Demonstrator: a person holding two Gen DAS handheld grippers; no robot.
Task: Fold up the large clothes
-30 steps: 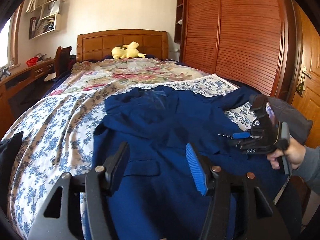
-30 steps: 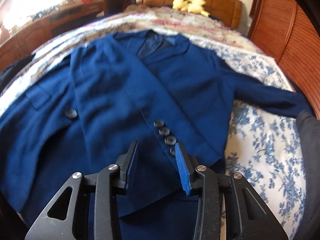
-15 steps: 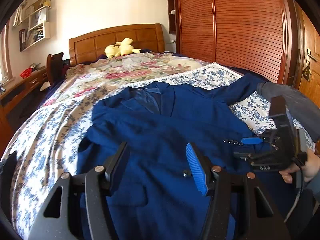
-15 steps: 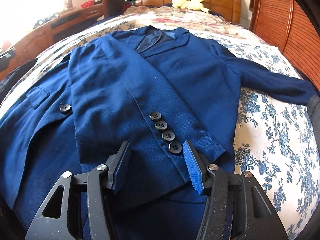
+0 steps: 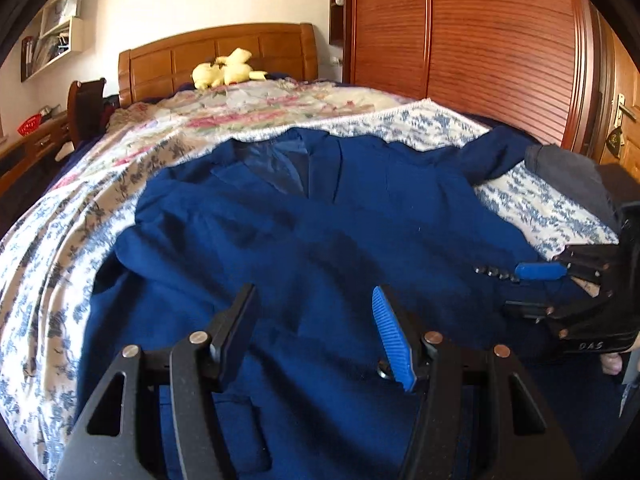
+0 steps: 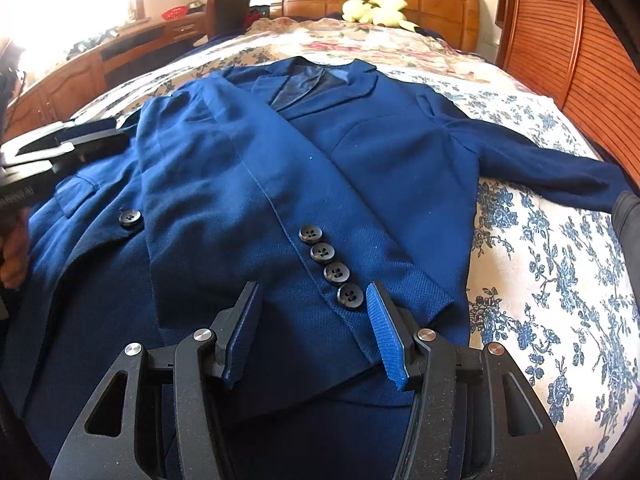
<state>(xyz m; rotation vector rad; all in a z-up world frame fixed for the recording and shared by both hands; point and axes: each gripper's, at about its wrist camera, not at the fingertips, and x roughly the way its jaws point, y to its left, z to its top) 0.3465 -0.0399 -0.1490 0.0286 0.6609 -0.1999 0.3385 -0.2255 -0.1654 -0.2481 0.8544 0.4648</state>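
The dark blue woven suit jacket [image 6: 360, 152] lies spread on the floral-sheeted bed [image 6: 540, 280], one sleeve folded across. It looks soft, fairly heavy and limp; hem edges suit gripping. Right gripper [image 6: 316, 328], fingers just opened, and left gripper [image 5: 314, 328] stand spread, empty.

I'm in a home bedroom: a bed [image 5: 60, 264] with wooden headboard [image 5: 216, 56], plush toy [image 5: 224, 72], slatted wardrobe [image 5: 480, 40], wall shelves [image 5: 56, 36].
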